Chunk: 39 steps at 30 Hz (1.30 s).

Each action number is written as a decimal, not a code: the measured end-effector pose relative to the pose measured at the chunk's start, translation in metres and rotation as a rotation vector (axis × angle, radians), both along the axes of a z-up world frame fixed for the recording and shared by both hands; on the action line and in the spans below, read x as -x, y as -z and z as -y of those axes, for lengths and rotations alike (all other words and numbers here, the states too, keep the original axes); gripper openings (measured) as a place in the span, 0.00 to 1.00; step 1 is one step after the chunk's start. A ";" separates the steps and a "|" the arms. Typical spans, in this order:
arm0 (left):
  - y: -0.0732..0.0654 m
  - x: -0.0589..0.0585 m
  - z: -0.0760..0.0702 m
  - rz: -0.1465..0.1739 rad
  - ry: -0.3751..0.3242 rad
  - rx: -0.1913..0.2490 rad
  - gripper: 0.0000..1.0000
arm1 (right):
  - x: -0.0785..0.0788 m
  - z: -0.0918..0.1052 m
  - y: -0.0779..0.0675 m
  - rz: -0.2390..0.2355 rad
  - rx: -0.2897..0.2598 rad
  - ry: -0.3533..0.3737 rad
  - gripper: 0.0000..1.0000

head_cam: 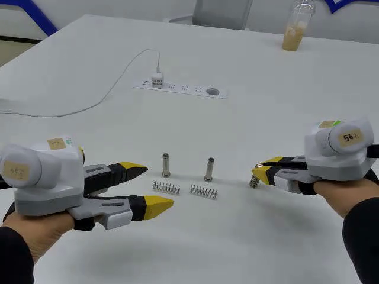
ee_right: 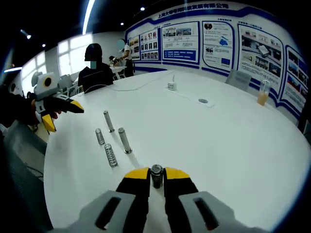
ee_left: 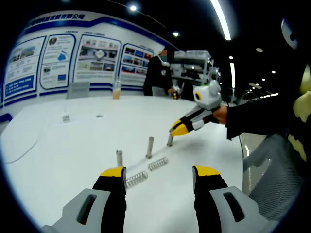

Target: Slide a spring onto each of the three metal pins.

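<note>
Two bare metal pins (head_cam: 166, 164) (head_cam: 209, 168) stand upright mid-table, the same pins (ee_right: 108, 120) (ee_right: 124, 140) in the right gripper view. In front of them lie two loose springs (head_cam: 166, 188) (head_cam: 204, 191). A third pin with a spring around it (head_cam: 254, 182) stands to the right, and my right gripper (head_cam: 259, 173) is shut on its top; that pin (ee_right: 156, 174) sits between the yellow tips. My left gripper (head_cam: 148, 186) hovers open just left of the springs, nothing between its fingers. In the left gripper view, the left gripper (ee_left: 159, 172) faces the springs (ee_left: 136, 178) (ee_left: 158, 163).
A white power strip (head_cam: 180, 89) with a plugged charger and a cable trailing left lies further back. A drink bottle (head_cam: 296, 26) stands at the far right, a grey chair (head_cam: 222, 12) behind the table. A person (ee_right: 95, 68) stands beyond the table's edge.
</note>
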<state>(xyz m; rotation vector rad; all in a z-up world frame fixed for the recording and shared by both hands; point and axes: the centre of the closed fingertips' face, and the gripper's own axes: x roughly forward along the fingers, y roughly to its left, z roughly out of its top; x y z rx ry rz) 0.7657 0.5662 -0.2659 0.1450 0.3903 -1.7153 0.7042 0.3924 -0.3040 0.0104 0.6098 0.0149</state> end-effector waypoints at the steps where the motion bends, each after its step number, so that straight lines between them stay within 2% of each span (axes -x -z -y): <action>1: 0.000 0.000 0.000 -0.001 0.000 0.001 0.56 | 0.000 0.000 0.000 0.001 -0.003 0.003 0.12; 9: 0.000 0.000 0.000 -0.001 0.001 0.003 0.56 | 0.002 0.002 -0.003 0.006 0.000 0.013 0.16; 15: -0.001 0.000 0.000 -0.001 -0.002 0.008 0.56 | 0.010 0.001 -0.003 -0.001 0.008 0.016 0.17; 23: -0.002 0.002 0.000 0.002 0.004 0.010 0.56 | 0.020 -0.013 -0.003 -0.010 0.012 -0.005 0.17; 29: -0.002 0.002 0.001 0.000 0.003 0.011 0.56 | 0.023 -0.031 0.000 -0.020 -0.002 -0.034 0.17; 39: -0.003 0.003 0.001 0.003 0.007 0.013 0.56 | 0.006 -0.064 -0.003 -0.025 0.005 -0.132 0.17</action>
